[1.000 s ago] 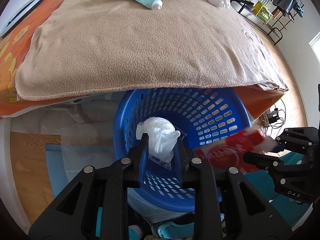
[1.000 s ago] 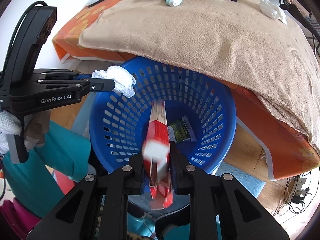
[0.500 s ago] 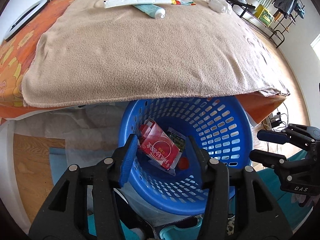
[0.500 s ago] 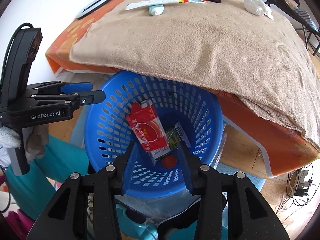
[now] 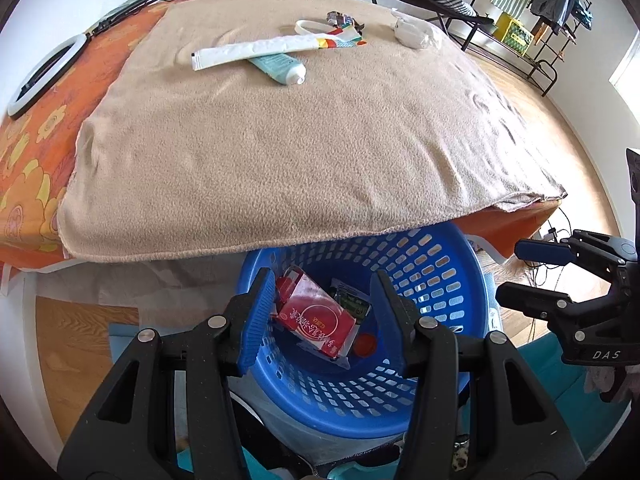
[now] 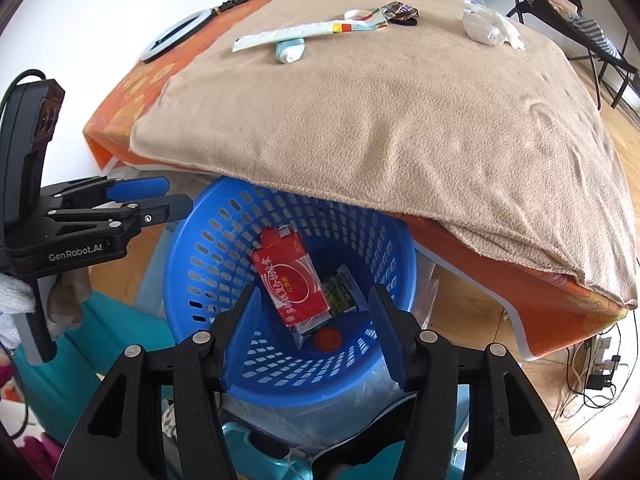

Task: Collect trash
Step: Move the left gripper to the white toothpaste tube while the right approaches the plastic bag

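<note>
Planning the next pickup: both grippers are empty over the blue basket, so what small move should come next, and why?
Probably lift the left gripper toward the white tube on the beige blanket. Both it and the right gripper are open, the red carton already lies in the blue basket, and the tube remains uncollected.
</note>
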